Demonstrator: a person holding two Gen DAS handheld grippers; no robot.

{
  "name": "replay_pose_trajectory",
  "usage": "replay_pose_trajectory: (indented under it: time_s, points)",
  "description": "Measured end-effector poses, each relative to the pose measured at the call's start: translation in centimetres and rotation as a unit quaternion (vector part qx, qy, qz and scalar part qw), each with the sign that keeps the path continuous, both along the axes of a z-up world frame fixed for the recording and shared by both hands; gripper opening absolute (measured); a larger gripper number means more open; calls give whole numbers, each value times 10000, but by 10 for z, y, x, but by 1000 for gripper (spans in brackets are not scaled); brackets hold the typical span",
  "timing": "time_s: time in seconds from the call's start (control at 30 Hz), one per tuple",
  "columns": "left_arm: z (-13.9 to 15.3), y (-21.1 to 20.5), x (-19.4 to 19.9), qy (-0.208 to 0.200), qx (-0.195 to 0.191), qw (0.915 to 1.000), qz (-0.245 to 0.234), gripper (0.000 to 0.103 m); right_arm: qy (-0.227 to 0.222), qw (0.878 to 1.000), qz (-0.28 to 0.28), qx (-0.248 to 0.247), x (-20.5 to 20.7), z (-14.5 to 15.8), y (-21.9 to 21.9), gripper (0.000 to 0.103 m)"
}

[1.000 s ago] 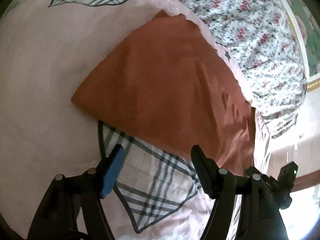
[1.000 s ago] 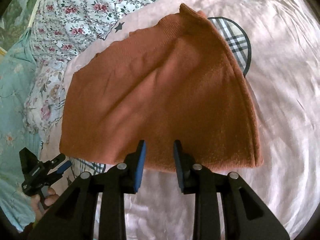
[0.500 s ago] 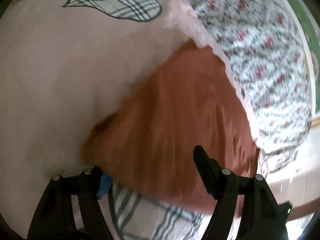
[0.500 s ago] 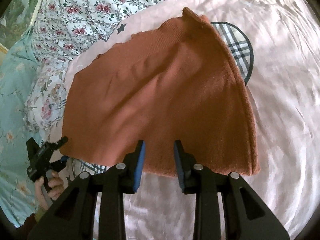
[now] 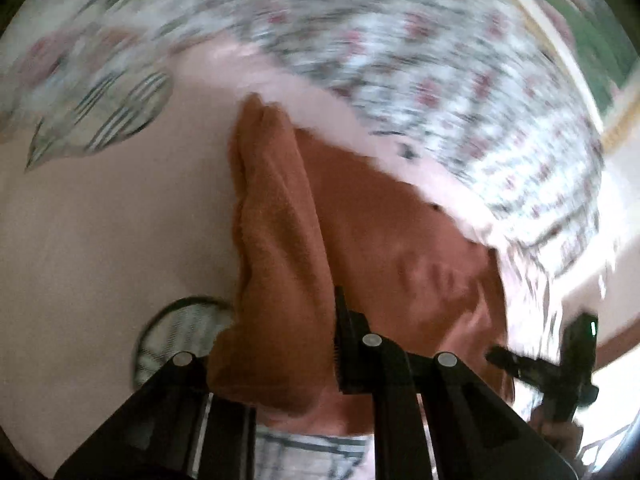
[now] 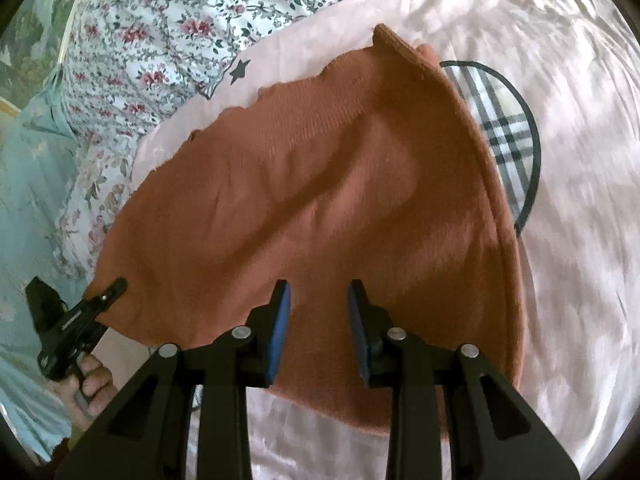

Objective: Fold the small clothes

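Observation:
A rust-brown knitted garment (image 6: 320,184) lies on a pink sheet (image 6: 580,160). In the left wrist view its near corner (image 5: 280,280) bulges up between my left gripper's fingers, hiding the left finger. My left gripper (image 5: 276,360) has closed in on that corner; it also shows in the right wrist view (image 6: 116,286) at the garment's left corner. My right gripper (image 6: 318,304) is open, its blue pads either side of the garment's near edge. It shows in the left wrist view (image 5: 508,356) at the right.
A floral quilt (image 6: 180,32) borders the pink sheet at the back and left. A plaid patch (image 6: 500,128) on the sheet sits partly under the garment's right edge. A second plaid patch (image 5: 104,120) lies further off. The left wrist view is motion-blurred.
My left gripper moved forward onto the garment's corner and closed on it, lifting and bunching the fabric. My right gripper crept forward over the near edge, still open.

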State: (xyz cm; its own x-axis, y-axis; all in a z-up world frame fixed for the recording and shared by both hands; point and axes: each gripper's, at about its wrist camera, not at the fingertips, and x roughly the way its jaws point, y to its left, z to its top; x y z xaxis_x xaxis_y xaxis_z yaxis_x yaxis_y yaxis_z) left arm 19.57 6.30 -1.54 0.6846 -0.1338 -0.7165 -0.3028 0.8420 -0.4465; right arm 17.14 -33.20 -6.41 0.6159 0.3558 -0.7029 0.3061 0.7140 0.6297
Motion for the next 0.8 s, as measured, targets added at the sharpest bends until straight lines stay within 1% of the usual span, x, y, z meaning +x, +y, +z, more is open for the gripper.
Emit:
replay_pose_trajectory:
  time_s: [0.07,0.1,0.13,0.2,0.23,0.27,0.33,0.43,0.53,0.6,0.63,0.67,0.7,0.73,0.8]
  points:
    - [12,-38,17,-84,288,9980,-558,13,-39,9999,21,158,5,1,-4,31]
    - [13,-51,20,-94,365,9966,-729,13,-62,9997,39,229,9,2,-5,31]
    - [11,-74,29,-72,510,9936,-1007,13,-83,9995,54,284,11,3,-6,31]
    - [2,-102,35,30,730,9882,-1344,13,-139,9987,111,476,21,5,-8,35]
    - [-6,-118,40,118,879,9843,-1527,13,-157,9981,142,571,26,5,-8,44]
    - [-13,-131,44,191,989,9809,-1666,13,-181,9975,182,661,34,6,-7,56]
    - [-22,-147,47,269,1207,9761,-1788,13,-257,9966,242,746,48,8,-4,63]
    - [-25,-158,48,285,1448,9714,-1863,13,-316,9942,493,904,80,9,4,64]
    - [-24,-157,47,307,1520,9696,-1891,13,-315,9913,820,979,127,8,21,64]
    - [-24,-156,45,321,1544,9689,-1907,13,-314,9899,1005,949,149,8,32,64]
    - [-23,-156,46,324,1546,9687,-1916,13,-247,9893,1165,844,162,8,40,58]
    - [-20,-157,46,318,1572,9682,-1919,13,-156,9898,1226,706,168,8,46,32]
    - [-18,-158,46,313,1602,9677,-1919,13,-110,9904,1240,599,171,12,48,19]
    - [-11,-158,45,263,1623,9671,-1941,13,-216,9907,1219,573,167,19,47,15]
    - [2,-160,43,121,1521,9677,-2008,13,-553,9900,1153,592,152,36,38,15]
